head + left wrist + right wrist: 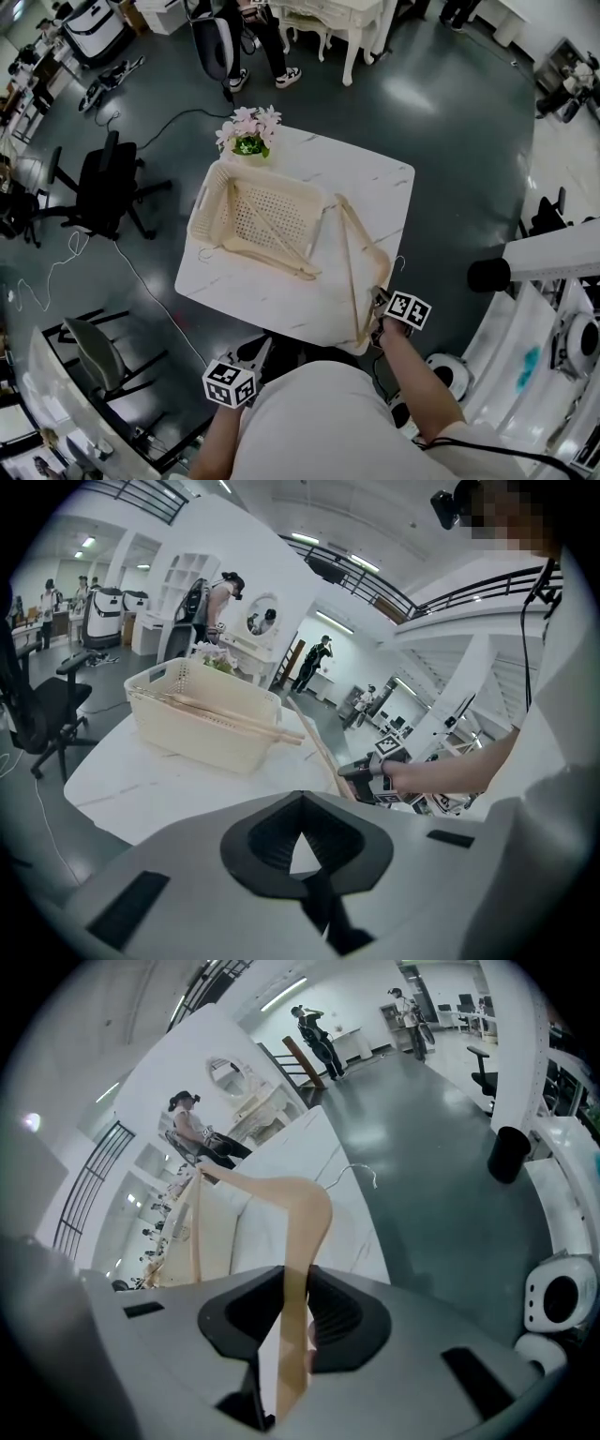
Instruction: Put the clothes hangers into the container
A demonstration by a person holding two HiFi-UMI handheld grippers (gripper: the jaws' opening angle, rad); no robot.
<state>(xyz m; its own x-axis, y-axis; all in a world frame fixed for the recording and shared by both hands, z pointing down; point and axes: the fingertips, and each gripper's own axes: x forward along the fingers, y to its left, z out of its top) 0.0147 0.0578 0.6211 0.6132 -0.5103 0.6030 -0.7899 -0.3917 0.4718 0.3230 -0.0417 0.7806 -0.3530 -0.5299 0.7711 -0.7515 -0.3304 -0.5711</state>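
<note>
Between the black fingers (347, 1321) of the right gripper (294, 1309), the hanger (300, 1232) is pale tan wood. Beyond those fingers the table (375, 197) is white with thin grey marble veins. The container (211, 214) is cream, its bottom a grid of small holes. Past it are pink flowers (251, 122) with green leaves. The cube (409, 310) behind the fingers bears black-and-white square markers. The floor (450, 141) is glossy dark grey.

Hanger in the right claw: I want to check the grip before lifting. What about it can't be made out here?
- Head view: where the right claw meets the hanger is too small to see.
- Right gripper view: the hanger's lower end is hidden behind the claw's body.
- Left gripper view: its near end sits behind the left claw's body.
</note>
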